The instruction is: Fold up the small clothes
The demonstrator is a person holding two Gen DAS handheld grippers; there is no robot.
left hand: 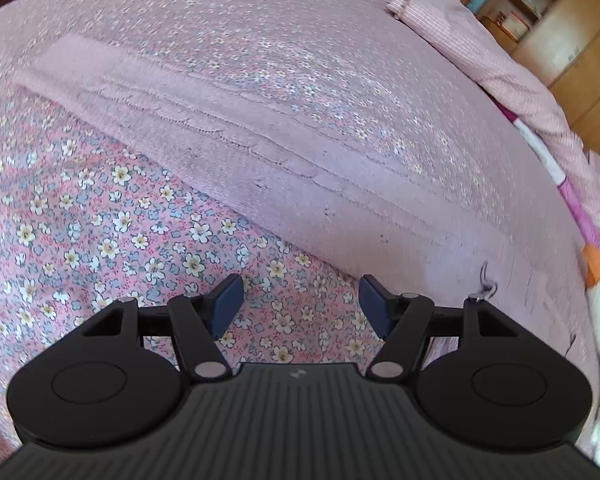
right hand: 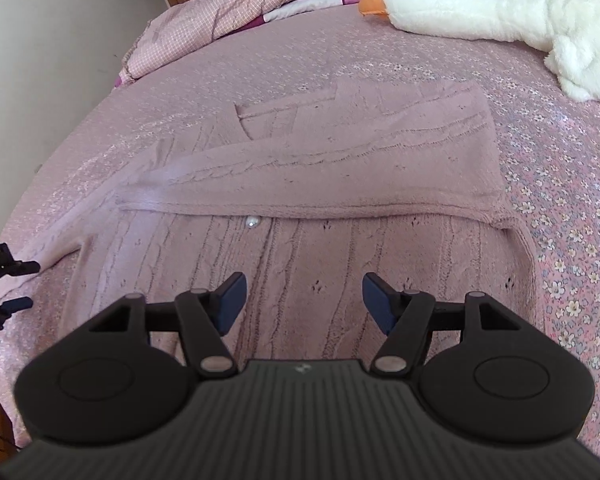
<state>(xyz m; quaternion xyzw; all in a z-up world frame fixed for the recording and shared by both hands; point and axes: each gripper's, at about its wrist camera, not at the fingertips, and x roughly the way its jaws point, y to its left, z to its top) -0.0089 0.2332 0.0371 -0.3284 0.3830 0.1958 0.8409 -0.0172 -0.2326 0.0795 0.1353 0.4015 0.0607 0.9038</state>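
hovering with jaws spread and empty, the right gripper (right hand: 304, 304) hangs over the lower half of the pink cardigan (right hand: 340, 184). ahead of it one sleeve lies folded across the body. the left gripper (left hand: 300, 304), likewise released, sits beside the other sleeve (left hand: 228, 140), stretched out flat on the floral sheet (left hand: 100, 240). judged about a third done: that sleeve and the body folds remain.

A bed with a pink floral bedspread (right hand: 572, 240) carries a pink cable-knit cardigan (right hand: 340, 184), a white plush goose (right hand: 500, 20) and a bunched pink duvet (right hand: 220, 12).
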